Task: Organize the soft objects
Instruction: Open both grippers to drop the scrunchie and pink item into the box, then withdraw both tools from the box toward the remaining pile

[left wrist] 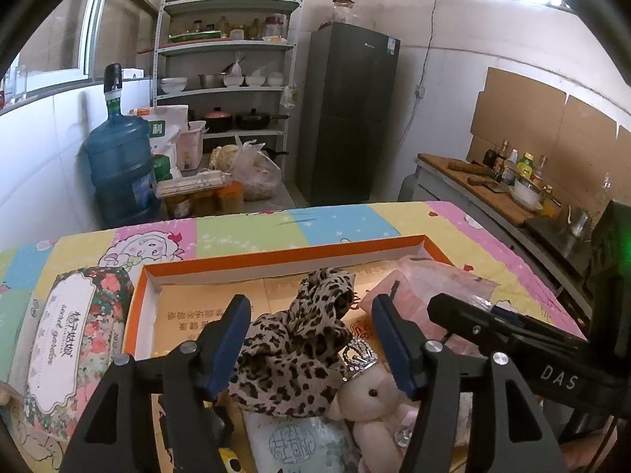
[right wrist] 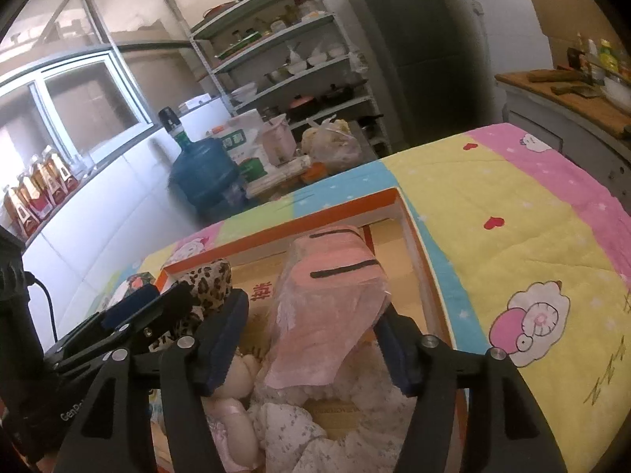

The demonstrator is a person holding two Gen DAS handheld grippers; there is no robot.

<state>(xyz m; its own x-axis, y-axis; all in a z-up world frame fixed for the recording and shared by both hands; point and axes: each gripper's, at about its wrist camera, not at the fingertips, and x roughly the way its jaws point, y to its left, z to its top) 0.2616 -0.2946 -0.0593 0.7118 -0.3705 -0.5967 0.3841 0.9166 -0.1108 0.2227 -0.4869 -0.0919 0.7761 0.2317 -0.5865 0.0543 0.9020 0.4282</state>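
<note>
An orange-rimmed cardboard box (left wrist: 276,257) lies on a patchwork quilt. Inside it lie a crumpled leopard-print scarf (left wrist: 294,349), a cream plush toy (left wrist: 370,398) with a small silver crown, and a pink item in clear plastic wrap (left wrist: 430,287). My left gripper (left wrist: 311,339) is open, its blue pads on either side of the scarf without pressing it. In the right wrist view my right gripper (right wrist: 311,339) is open around the pink wrapped item (right wrist: 335,295); the box rim (right wrist: 299,218), the scarf (right wrist: 207,280) and plush parts (right wrist: 236,378) also show there. The right gripper also appears in the left wrist view (left wrist: 493,315).
A floral tissue pack (left wrist: 75,339) lies left of the box on the quilt (right wrist: 512,244). Beyond the table stand a blue water jug (left wrist: 118,161), a shelf of kitchenware (left wrist: 228,79), a dark fridge (left wrist: 351,110) and a counter with bottles (left wrist: 493,181).
</note>
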